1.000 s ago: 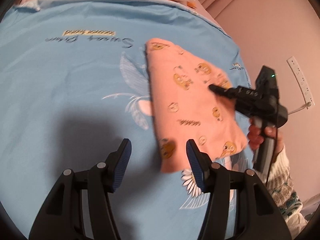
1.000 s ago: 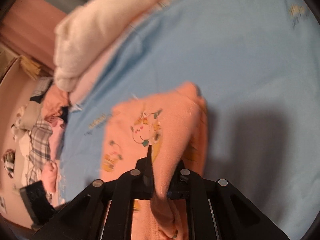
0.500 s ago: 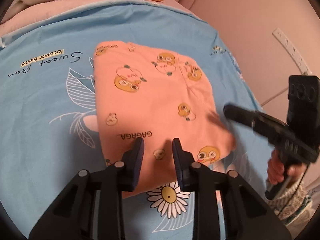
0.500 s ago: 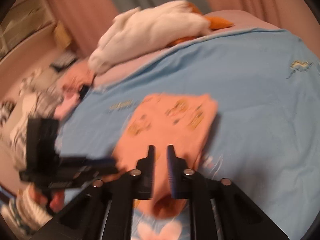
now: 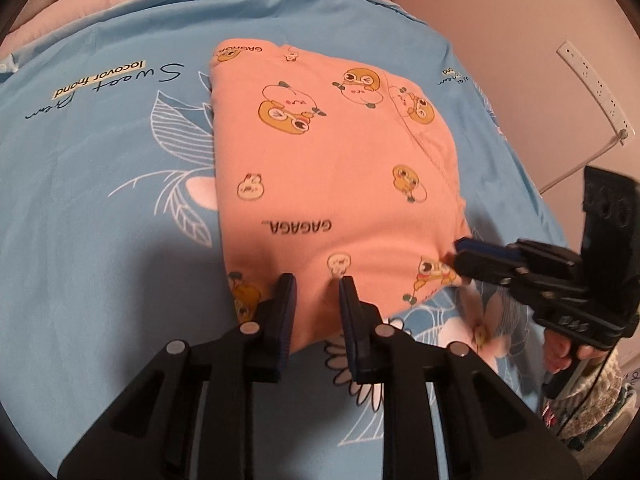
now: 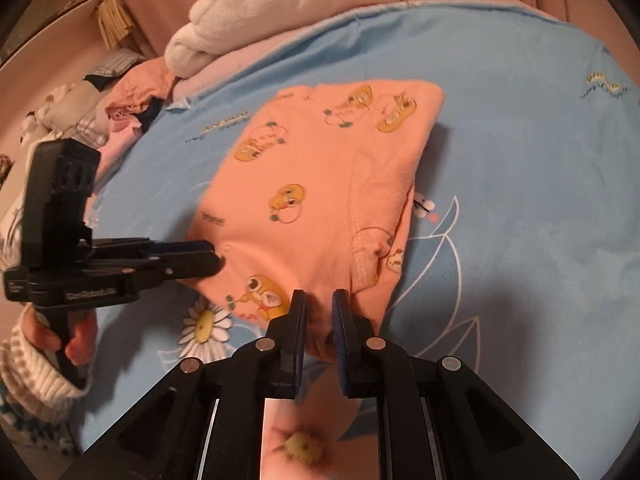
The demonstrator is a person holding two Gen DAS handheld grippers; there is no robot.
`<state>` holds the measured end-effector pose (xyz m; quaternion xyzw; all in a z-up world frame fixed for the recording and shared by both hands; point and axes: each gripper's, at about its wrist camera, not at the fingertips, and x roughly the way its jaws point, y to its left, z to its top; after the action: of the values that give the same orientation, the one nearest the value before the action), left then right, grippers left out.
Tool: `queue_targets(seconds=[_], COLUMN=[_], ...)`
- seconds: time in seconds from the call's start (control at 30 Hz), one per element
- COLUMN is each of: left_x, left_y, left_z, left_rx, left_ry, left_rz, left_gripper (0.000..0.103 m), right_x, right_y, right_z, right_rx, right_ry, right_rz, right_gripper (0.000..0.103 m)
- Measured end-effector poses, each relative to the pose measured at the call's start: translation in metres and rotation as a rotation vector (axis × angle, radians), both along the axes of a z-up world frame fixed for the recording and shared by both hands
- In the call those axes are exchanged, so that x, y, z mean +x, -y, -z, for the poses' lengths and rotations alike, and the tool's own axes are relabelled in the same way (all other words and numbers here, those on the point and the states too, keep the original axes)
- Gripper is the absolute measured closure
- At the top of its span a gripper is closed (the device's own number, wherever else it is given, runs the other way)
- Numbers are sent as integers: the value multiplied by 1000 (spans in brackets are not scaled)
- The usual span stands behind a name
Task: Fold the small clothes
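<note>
On the bed's blue floral sheet (image 5: 100, 220) lies the soft, light peach garment (image 5: 332, 168), folded flat; the left gripper (image 5: 314, 284) is closing over its near hem, the right gripper (image 6: 319, 300) nearly shut pinching the near corner, the best holds.

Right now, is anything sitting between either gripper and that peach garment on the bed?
Nothing visible. The left gripper is closing on the near edge of the peach garment, fabric already between its fingers. The right gripper is at the same near edge with fabric between its fingers too.
</note>
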<state>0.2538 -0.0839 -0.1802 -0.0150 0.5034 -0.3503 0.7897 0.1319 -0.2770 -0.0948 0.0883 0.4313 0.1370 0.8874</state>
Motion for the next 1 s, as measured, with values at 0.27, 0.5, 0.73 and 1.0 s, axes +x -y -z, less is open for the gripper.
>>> queue_targets(seconds=[0.27, 0.5, 0.73, 1.0], left_x=[-5, 23, 53, 67], left_y=[-18, -39, -26, -2], left_z=[-10, -19, -16, -6], left_rx=[-9, -61, -102, -106], left_ry=[15, 20, -17, -40], left_rz=[-24, -145, -159, -134], left_gripper=[76, 46, 45, 45], right_x=[6, 9, 36, 53], right_y=[0, 30, 71, 83], right_z=[11, -11, 8, 24], right_rx=[0, 192, 407, 516], right_ry=[-46, 26, -48, -86], right_rz=[5, 70, 167, 153], right_gripper=[82, 48, 35, 34])
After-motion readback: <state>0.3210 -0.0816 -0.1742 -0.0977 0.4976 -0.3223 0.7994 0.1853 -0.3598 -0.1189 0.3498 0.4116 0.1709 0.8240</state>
